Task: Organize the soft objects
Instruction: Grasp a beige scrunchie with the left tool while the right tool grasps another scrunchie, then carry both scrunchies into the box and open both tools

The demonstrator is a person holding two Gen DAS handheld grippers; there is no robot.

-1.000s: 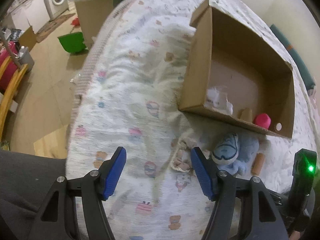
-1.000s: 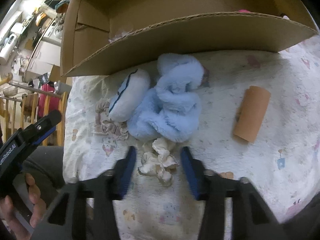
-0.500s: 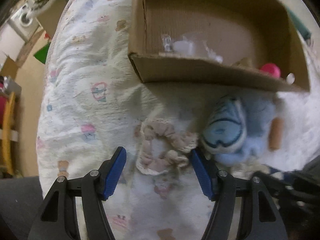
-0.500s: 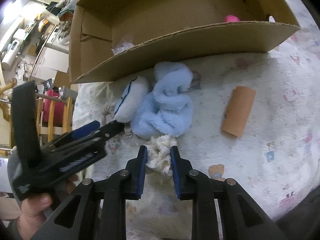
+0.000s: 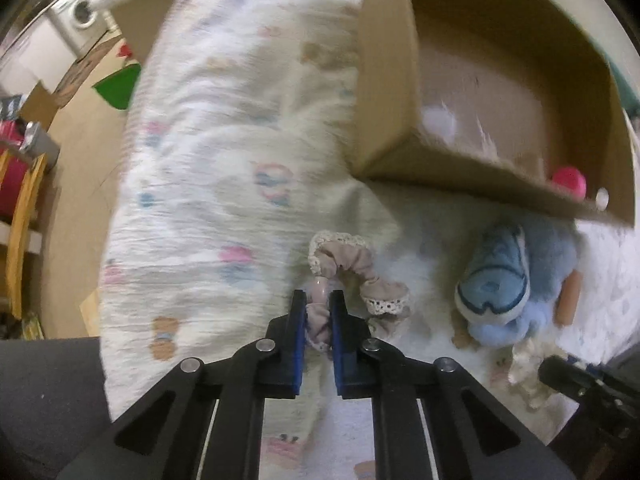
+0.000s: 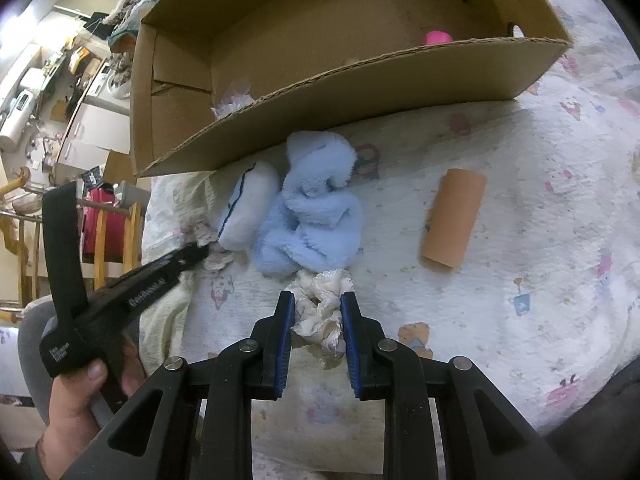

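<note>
Your left gripper (image 5: 319, 312) is clenched on the beige scrunchie (image 5: 352, 268) at lower centre of its frame; the box (image 5: 460, 168) opens to the upper right. Your right gripper (image 6: 317, 314) grips the cream scrunchie (image 6: 322, 308) at lower centre, with the box (image 6: 360, 84) straight above, beyond the blue plush (image 6: 312, 216). Both loads must travel up-frame over the near wall.

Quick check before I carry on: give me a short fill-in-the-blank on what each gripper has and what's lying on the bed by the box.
1. The left gripper is shut on the beige ____, which has a lace edge.
2. The right gripper has its fingers on either side of the ____ scrunchie.
3. The blue plush toy lies on the bedspread, just in front of the cardboard ____.
4. To the right of the plush toy lies a cardboard ____.

Missing words: scrunchie; cream; box; tube
</note>
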